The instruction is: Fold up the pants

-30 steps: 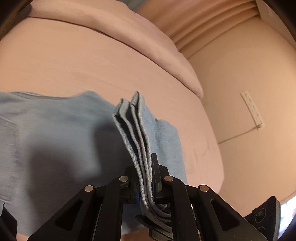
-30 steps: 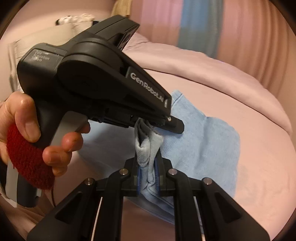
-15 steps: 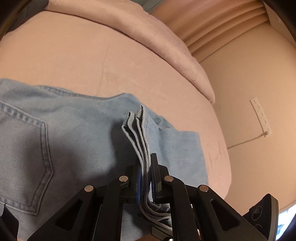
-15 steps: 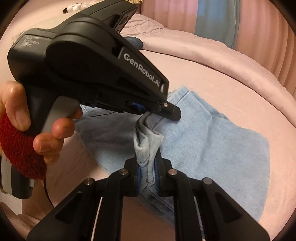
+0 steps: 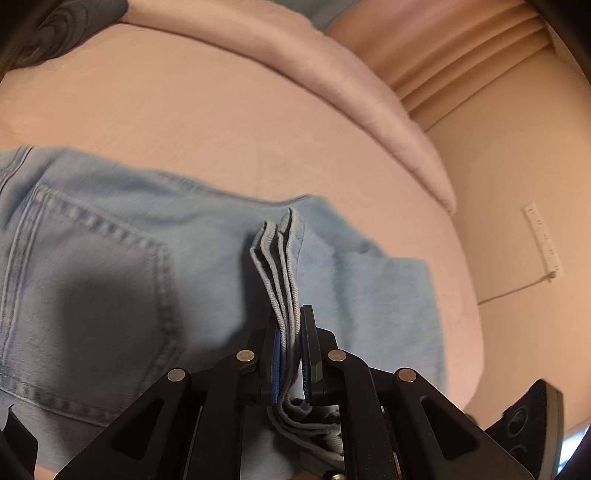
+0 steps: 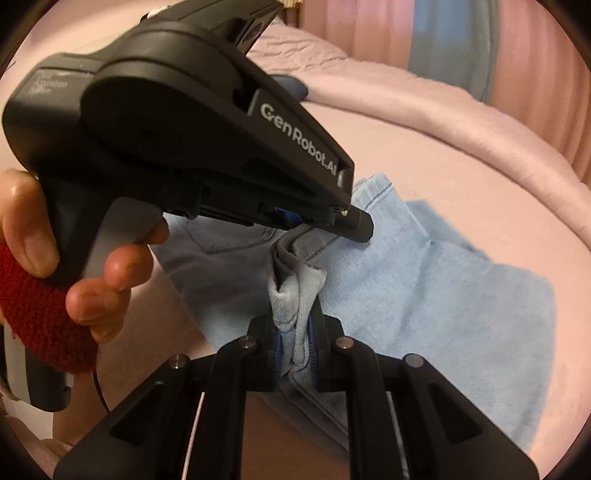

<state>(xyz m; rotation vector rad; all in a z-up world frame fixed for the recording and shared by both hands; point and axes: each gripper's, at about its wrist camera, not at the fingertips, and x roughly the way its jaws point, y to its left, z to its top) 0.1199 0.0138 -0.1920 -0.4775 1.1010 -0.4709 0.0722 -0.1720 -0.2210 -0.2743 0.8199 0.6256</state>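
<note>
Light blue jeans [image 5: 110,266] lie on a pink bed [image 5: 184,122], back pocket visible at the left of the left wrist view. My left gripper [image 5: 290,332] is shut on a stack of several hem layers of the jeans, held above the flat part. My right gripper [image 6: 295,325] is shut on a bunched edge of the same jeans [image 6: 424,295]. The left gripper's black body [image 6: 184,122], held by a hand, fills the upper left of the right wrist view, its tip just above my right fingers.
A pink duvet [image 5: 332,74] is piled along the far side of the bed. Curtains [image 5: 461,48] hang behind it. A white power strip [image 5: 543,240] lies on the floor to the right of the bed. A dark cloth [image 5: 62,29] lies at the far left.
Both grippers have carried the held hems across the jeans towards the waist end; the back pocket has come into the left wrist view. Both grips stay shut.
</note>
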